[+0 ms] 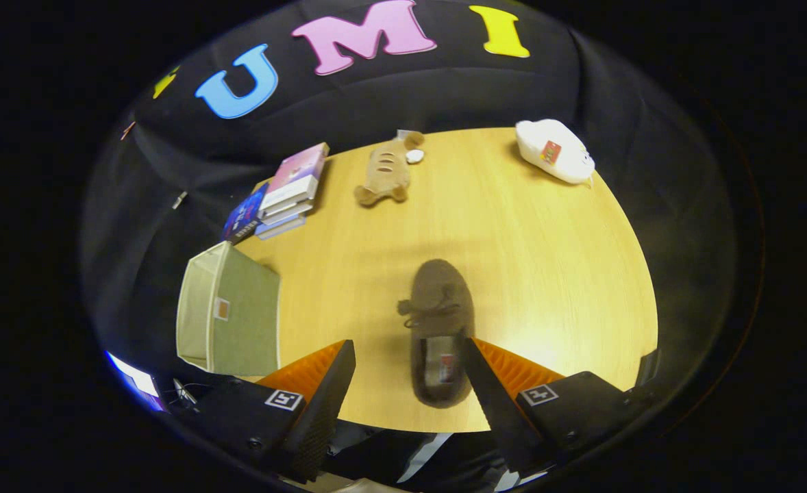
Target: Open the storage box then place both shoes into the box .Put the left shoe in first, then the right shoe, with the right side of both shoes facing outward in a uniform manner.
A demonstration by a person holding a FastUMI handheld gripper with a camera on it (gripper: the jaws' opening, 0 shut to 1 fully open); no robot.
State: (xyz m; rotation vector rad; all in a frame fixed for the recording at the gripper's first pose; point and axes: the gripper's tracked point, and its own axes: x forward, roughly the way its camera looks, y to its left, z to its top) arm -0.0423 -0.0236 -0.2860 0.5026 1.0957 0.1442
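Note:
A dark brown lace-up shoe [438, 322] lies on the wooden table [547, 274], toe pointing away from me, its opening facing up. Its heel end sits between my fingers, close against the right fingertip [475, 363]. My gripper [407, 348] hovers above the table's near edge, open, with neither finger pressing on the shoe. The beige fabric storage box [229, 311] stands at the table's left edge, beyond and left of my left finger [338, 370]. A small tag shows on its facing panel, and I cannot tell whether it is open.
A stack of books [287, 192] lies at the far left of the table. A tan plush toy [384, 174] sits at the far middle and a white plush toy [555, 150] at the far right. Bare tabletop stretches right of the shoe.

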